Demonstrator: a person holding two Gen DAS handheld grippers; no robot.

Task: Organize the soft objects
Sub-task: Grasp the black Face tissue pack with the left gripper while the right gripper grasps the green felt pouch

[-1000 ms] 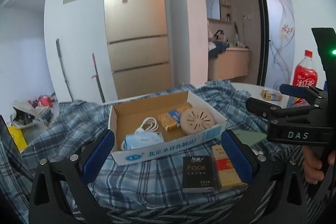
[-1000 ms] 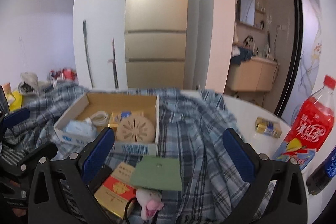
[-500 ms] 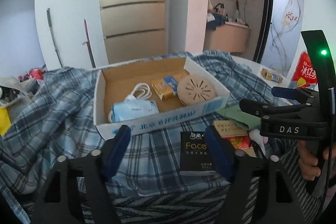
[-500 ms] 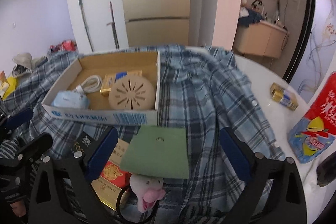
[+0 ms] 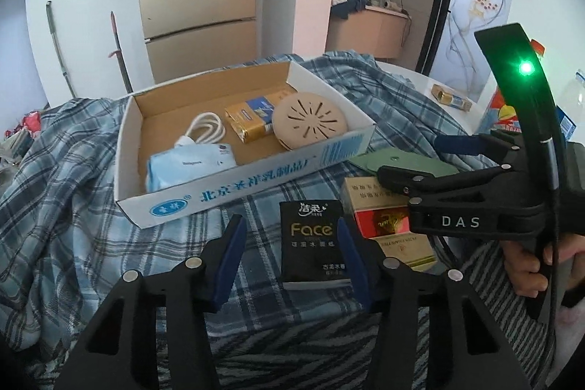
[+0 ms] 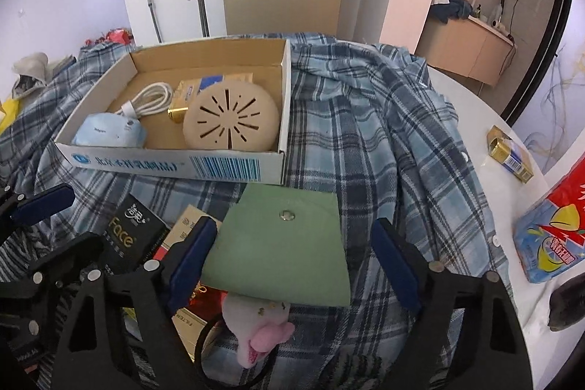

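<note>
A black "Face" tissue pack (image 5: 310, 240) lies on the plaid shirt (image 5: 65, 178), in front of the cardboard box (image 5: 256, 181). My left gripper (image 5: 290, 254) hangs low over the pack, jaws closing. The pack sits between the pads; the right pad is at its edge and the left pad stands apart. In the right wrist view a flat green pouch (image 6: 281, 243) lies between the closing jaws of my right gripper (image 6: 292, 258), with neither pad pressing on it. A pink plush toy (image 6: 259, 328) with a black ring peeks out under the pouch.
The box holds a light blue tissue pack (image 5: 190, 167), a white cable (image 5: 206, 128), a gold packet (image 5: 252, 119) and a beige round disc (image 5: 310, 123). A red and gold carton (image 5: 380, 222) lies beside the black pack. A red-labelled bottle (image 6: 552, 229) and a small gold packet (image 6: 510, 154) stand on the white table (image 6: 471, 119) at the right.
Both grippers have tipped downward and come closer to the items in front of the box. The jaws of both have narrowed, the left ones more.
</note>
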